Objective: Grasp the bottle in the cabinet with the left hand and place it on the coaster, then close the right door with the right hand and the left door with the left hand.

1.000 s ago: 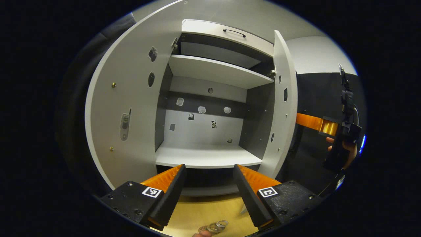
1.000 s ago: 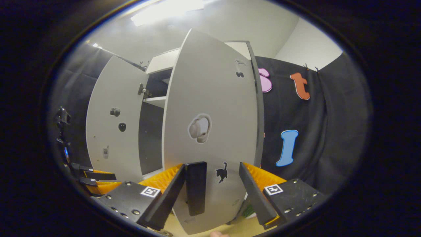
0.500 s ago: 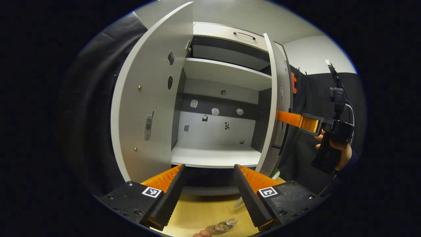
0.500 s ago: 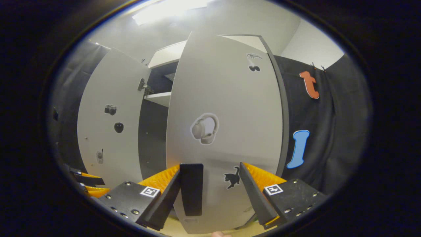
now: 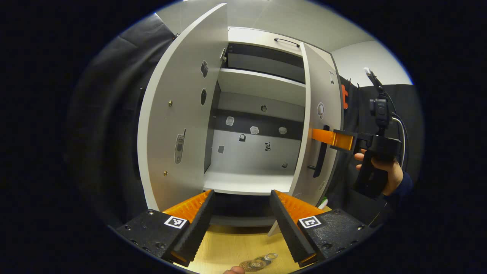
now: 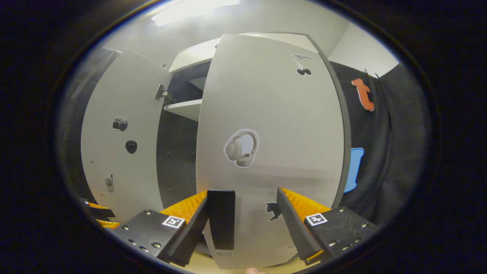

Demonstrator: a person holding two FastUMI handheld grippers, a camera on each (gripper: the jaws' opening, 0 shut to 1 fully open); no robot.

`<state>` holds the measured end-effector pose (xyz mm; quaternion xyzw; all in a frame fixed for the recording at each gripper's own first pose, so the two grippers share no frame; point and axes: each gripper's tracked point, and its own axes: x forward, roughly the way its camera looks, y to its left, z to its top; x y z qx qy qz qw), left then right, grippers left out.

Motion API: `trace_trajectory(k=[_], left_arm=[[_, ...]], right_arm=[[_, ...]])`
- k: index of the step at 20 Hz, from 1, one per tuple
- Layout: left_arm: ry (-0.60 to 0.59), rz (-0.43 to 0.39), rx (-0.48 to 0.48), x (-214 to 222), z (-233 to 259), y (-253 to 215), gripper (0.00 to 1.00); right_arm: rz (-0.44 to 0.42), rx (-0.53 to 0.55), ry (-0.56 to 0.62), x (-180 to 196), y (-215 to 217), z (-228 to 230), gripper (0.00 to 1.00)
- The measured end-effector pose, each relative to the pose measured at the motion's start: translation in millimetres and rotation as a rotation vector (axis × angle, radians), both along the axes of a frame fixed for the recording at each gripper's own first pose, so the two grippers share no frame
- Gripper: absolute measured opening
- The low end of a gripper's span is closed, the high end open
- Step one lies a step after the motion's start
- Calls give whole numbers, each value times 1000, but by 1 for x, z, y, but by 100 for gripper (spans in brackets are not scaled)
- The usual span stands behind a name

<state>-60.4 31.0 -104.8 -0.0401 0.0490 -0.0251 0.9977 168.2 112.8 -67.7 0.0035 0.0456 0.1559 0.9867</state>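
A slip is judged the main risk: the right gripper [image 6: 243,224], its fingers set wide, is pressed against the outer face of the right door [image 6: 266,125] beside the upright black handle [image 6: 221,219] without clasping it, so the door could stall ajar or swing back. This door stands upright, long axis vertical, its free edge turned in toward the cabinet [image 5: 262,83] opening, partly closed. The left door [image 5: 182,114] is seen fully open, the left gripper [image 5: 241,224] held wide and empty over the bench edge; the bottle cannot be made out.
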Motion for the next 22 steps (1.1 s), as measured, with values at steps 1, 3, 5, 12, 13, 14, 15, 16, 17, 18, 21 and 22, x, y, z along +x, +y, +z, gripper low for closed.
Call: trace_trajectory(k=[1,3,5,12,13,14,15,16,17,18,21,22], left_arm=[[-3,5,0,0,0,0,92],[-3,18,0,-1,1,2,92],[-1,28,-1,-5,1,5,90],[5,59,-20,-15,2,17,90],[7,62,-22,-17,2,18,90],[9,66,-23,-20,3,20,92],[12,71,-23,-22,2,22,92],[13,76,-23,-26,2,24,90],[14,81,-24,-29,3,25,92],[12,90,-23,-32,4,28,92],[3,126,-25,-45,7,40,92],[-1,146,-26,-49,9,46,92]], right_arm=[[-1,4,6,4,3,-1,100],[-2,25,25,16,8,-3,100],[-8,47,44,21,10,-7,100],[-84,18,21,34,16,-9,100],[-94,17,22,37,17,-10,100],[-105,18,20,38,17,-10,100],[-116,18,19,41,18,-10,97],[-128,13,15,43,19,-11,96],[-139,7,15,46,20,-11,100],[-151,6,14,48,19,-12,100],[-183,7,6,52,20,-12,100],[-193,6,3,54,20,-13,100]])
